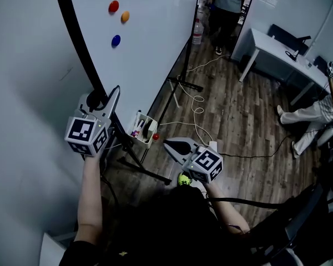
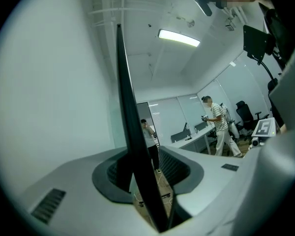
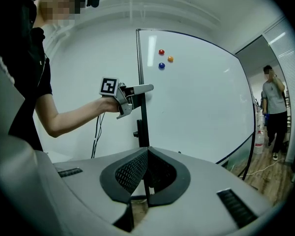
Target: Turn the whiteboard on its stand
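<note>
Left gripper [image 2: 148,163] jaws straddle the whiteboard [image 2: 133,127] edge, apparently without clamping.

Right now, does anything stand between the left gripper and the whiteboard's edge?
Nothing visible does. The whiteboard's black edge already sits between the left gripper's open jaws, with a gap showing on its right side.
</note>
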A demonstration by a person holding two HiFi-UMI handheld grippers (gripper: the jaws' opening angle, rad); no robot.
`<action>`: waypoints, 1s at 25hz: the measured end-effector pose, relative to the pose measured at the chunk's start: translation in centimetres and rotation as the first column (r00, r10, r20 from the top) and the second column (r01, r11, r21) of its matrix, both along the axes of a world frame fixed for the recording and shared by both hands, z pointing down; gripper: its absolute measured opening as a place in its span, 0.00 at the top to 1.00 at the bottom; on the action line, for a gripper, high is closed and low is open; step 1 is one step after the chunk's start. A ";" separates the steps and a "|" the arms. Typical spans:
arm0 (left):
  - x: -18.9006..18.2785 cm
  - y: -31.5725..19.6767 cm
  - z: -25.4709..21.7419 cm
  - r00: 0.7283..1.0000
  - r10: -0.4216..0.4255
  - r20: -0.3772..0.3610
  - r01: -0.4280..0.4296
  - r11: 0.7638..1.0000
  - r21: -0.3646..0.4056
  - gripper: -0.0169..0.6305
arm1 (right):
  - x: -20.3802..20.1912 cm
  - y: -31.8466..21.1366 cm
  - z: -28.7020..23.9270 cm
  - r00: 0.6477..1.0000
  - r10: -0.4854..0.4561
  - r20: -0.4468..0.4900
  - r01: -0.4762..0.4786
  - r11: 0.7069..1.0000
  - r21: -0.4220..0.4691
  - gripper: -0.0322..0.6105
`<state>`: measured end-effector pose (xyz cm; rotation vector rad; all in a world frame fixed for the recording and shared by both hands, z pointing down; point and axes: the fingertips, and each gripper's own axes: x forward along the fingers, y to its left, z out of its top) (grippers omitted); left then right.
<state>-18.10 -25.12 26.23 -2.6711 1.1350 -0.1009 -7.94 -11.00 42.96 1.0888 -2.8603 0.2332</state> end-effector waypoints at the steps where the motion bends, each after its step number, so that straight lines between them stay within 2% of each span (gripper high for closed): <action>1: 0.0 -0.3 0.2 1.000 -0.001 0.011 0.001 1.000 0.001 0.73 | 0.1 0.0 0.3 1.000 0.004 -0.001 -0.004 1.000 -0.003 0.92; 3: -0.2 -0.9 0.4 0.999 -0.001 0.053 0.001 1.000 0.004 0.80 | 0.2 0.2 0.8 1.000 0.007 -0.003 -0.007 1.000 -0.010 0.92; 7: -0.1 -1.4 0.7 0.993 0.007 0.118 -0.007 1.000 0.002 0.79 | 0.0 0.6 1.9 1.000 0.004 -0.007 -0.005 0.999 -0.031 0.92; 14: 1.2 -2.8 -0.4 0.997 -0.016 0.073 0.017 1.000 -0.015 0.81 | -0.4 1.6 2.7 1.000 -0.011 -0.014 0.011 0.998 -0.056 0.92; 19: 1.0 -3.3 -0.2 0.998 -0.024 0.061 0.025 0.999 -0.030 0.83 | 0.8 1.8 3.8 1.000 0.013 -0.017 -0.014 0.997 -0.076 0.92; 25: 1.1 -3.3 0.2 0.995 -0.043 0.095 0.046 0.998 -0.031 0.83 | 1.0 1.8 4.0 1.000 0.010 -0.020 -0.012 0.997 -0.076 0.92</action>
